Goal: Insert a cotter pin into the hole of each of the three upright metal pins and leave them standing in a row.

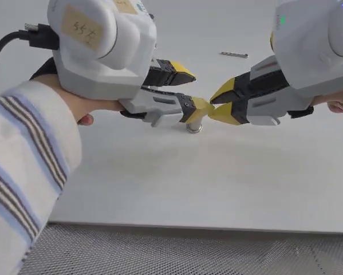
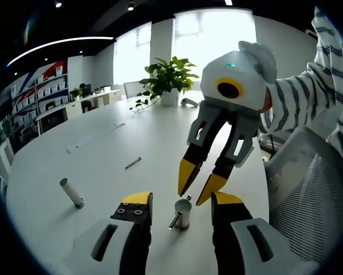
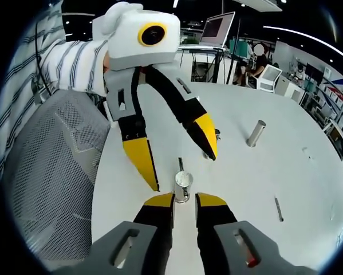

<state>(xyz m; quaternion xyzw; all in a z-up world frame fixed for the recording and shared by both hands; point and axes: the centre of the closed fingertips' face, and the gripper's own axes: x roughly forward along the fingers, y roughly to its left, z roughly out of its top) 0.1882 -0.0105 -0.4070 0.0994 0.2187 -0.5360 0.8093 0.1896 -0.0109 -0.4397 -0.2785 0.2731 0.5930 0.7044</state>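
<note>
A short upright metal pin [image 1: 193,127] stands on the white table, its open top seen in the left gripper view [image 2: 182,213] and in the right gripper view [image 3: 183,183]. A thin cotter pin [image 2: 173,221] sticks out of its side. My left gripper [image 1: 202,90] is open, one jaw on each side of that pin [image 2: 182,199]. My right gripper [image 1: 212,106] faces it from the other side, tips just above the pin [image 2: 198,189], jaws slightly apart and holding nothing [image 3: 185,200]. A second upright pin [image 2: 72,192] stands farther off [image 3: 255,133].
Loose cotter pins lie on the table [image 1: 234,54] [image 2: 133,162] [image 3: 279,209]. A potted plant [image 2: 168,77] stands at the far end. A mesh chair back [image 3: 51,166] is beside the table's near edge [image 1: 205,228].
</note>
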